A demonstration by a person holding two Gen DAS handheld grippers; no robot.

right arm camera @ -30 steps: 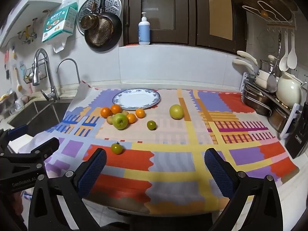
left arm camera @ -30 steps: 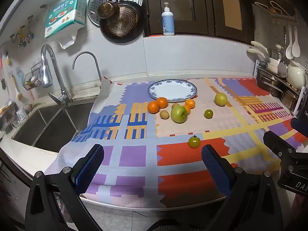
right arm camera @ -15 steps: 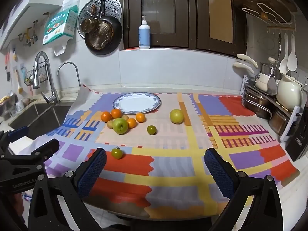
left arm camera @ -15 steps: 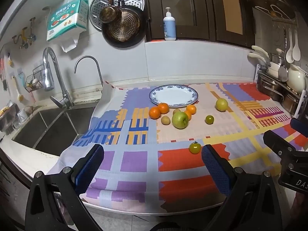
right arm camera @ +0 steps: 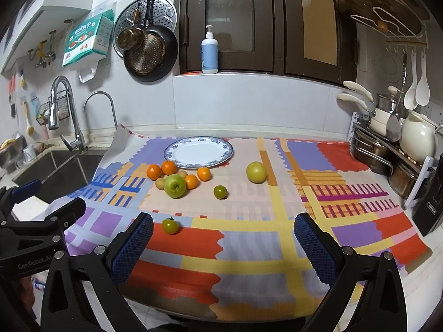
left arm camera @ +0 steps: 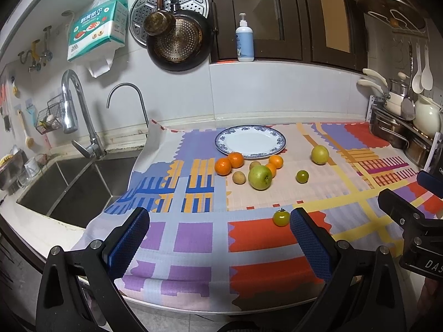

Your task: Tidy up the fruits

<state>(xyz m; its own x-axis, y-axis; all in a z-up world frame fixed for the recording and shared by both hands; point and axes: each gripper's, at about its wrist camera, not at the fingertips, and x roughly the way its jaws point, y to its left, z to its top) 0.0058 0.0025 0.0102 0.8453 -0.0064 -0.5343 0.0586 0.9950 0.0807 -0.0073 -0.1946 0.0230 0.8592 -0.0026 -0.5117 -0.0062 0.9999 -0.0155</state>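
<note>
A white plate with a blue rim lies empty at the back of a colourful cloth. In front of it sit a green apple, several oranges and two small brownish fruits. A yellow-green round fruit lies to the right, a small green fruit nearer, and a green tomato nearest. My left gripper and right gripper are both open and empty, hovering at the counter's front edge.
A steel sink with taps lies left of the cloth. A dish rack with pots and a white jug stands at the right. Pans hang on the back wall, and a soap bottle stands on the ledge.
Both views have shifted slightly: the fruits sit a little lower and nearer in the frames than a second ago. Nothing on the cloth has moved. Both grippers stay open.
</note>
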